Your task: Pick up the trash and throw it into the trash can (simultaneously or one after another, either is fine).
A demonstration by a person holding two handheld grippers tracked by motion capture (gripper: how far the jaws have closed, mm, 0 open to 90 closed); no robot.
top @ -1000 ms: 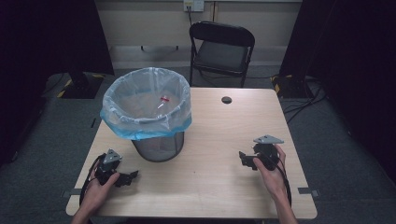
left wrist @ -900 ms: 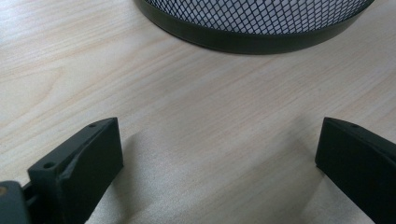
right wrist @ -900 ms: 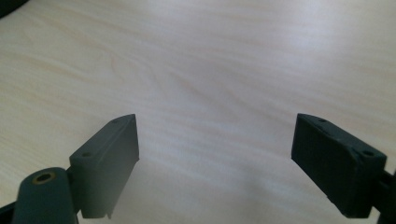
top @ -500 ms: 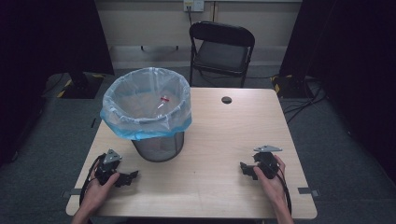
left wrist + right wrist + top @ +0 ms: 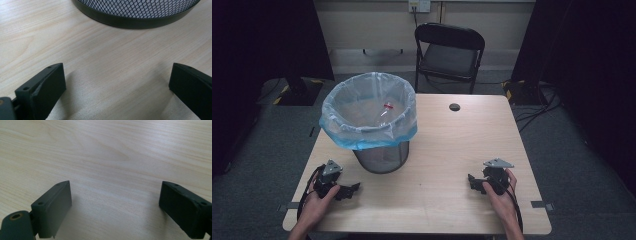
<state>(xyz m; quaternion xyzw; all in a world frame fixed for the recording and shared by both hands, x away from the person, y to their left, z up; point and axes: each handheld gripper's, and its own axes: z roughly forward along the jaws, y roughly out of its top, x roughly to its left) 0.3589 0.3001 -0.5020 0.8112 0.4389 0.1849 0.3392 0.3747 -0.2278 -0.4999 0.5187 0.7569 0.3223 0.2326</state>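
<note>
Left gripper (image 5: 343, 189): low on counter (image 5: 452, 150), near front-left corner, fingers (image 5: 47, 87) spread, nothing between them. Right gripper (image 5: 477, 182): low at front right, fingers (image 5: 53, 205) spread, empty. Mesh wastebasket (image 5: 381, 156) with clear liner (image 5: 362, 112): upright on counter, just beyond left gripper, well apart from right gripper.

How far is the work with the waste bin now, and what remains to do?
Looks done: the waste bin wears its clear liner, folded over the rim, and a small item with a red part lies inside. In hand: nothing. The left gripper and right gripper rest low on the table, jaws wide apart and empty. Left: apparently nothing; no loose items lie on the tabletop.
</note>
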